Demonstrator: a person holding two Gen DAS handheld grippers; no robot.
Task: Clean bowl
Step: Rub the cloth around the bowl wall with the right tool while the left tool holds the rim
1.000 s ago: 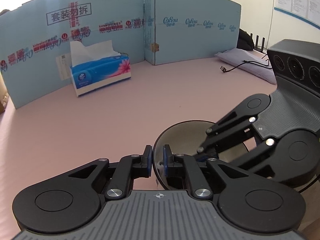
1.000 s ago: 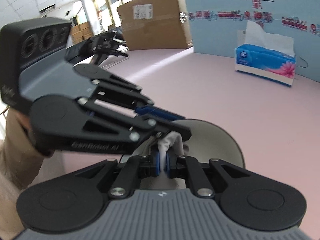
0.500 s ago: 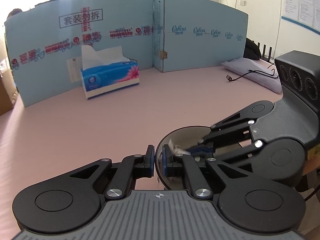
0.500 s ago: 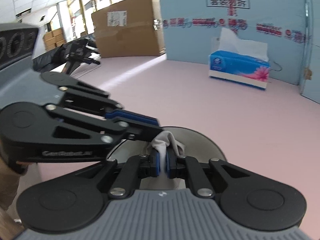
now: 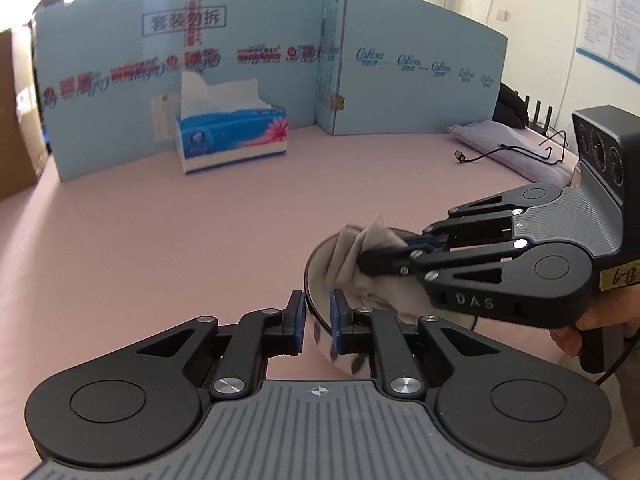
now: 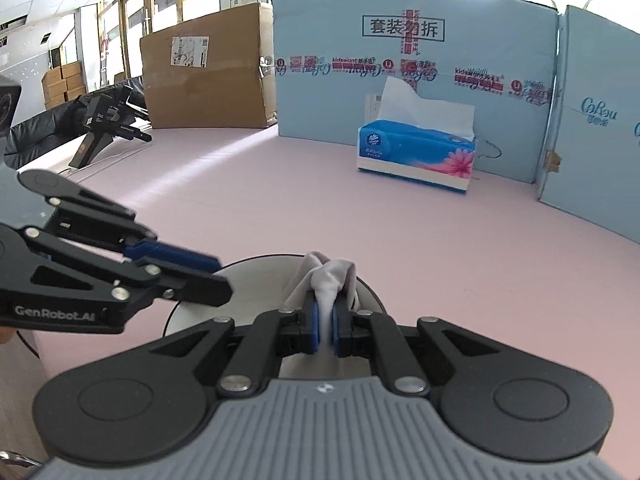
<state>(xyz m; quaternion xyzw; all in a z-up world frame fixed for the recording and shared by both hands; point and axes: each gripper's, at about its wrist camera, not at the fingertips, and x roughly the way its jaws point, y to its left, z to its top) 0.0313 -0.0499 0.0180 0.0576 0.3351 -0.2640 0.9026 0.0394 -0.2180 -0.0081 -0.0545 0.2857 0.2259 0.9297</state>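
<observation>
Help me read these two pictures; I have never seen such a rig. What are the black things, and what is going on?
There is no robot: a person holds a two-finger gripper in each hand, and each carries a wide-angle camera looking along its fingers. One picture is from the left gripper, the other from the right gripper; each also sees the other from the side. On the pink table stands a bowl, with a tissue box farther back, before a blue cardboard screen. The right gripper is shut on a white cloth over the bowl. The left gripper straddles the bowl's rim; its jaws have just been opening and seem not to clamp it.
</observation>
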